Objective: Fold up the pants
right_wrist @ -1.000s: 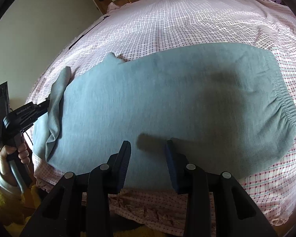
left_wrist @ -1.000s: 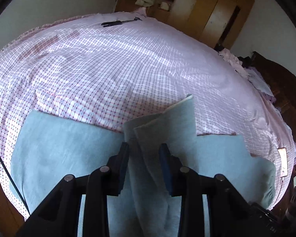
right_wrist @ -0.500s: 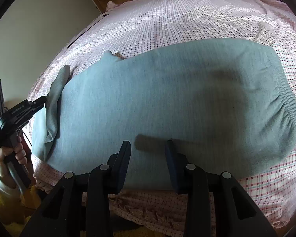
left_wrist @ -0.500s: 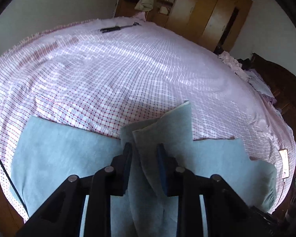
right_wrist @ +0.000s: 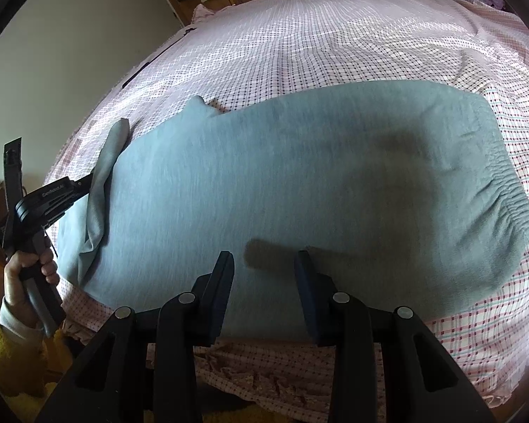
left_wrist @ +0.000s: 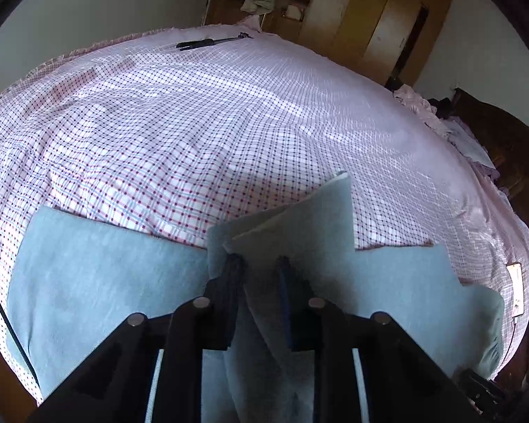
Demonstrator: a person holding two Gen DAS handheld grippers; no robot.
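Grey-blue pants lie flat across the near side of a bed with a pink checked sheet, their elastic waistband to the right. My left gripper is shut on the leg end of the pants and holds it lifted off the bed. It also shows in the right wrist view, pinching a raised fold at the pants' left end. My right gripper is open and empty, just above the pants' near edge.
A black stick-like object lies on the far side of the bed. Wooden wardrobes stand behind. A pile of clothes and a dark headboard are at the right. A small white item lies near the right edge.
My left gripper has closed from open onto the leg end of the pants and lifted it a little. My right gripper has stayed open above the near edge.
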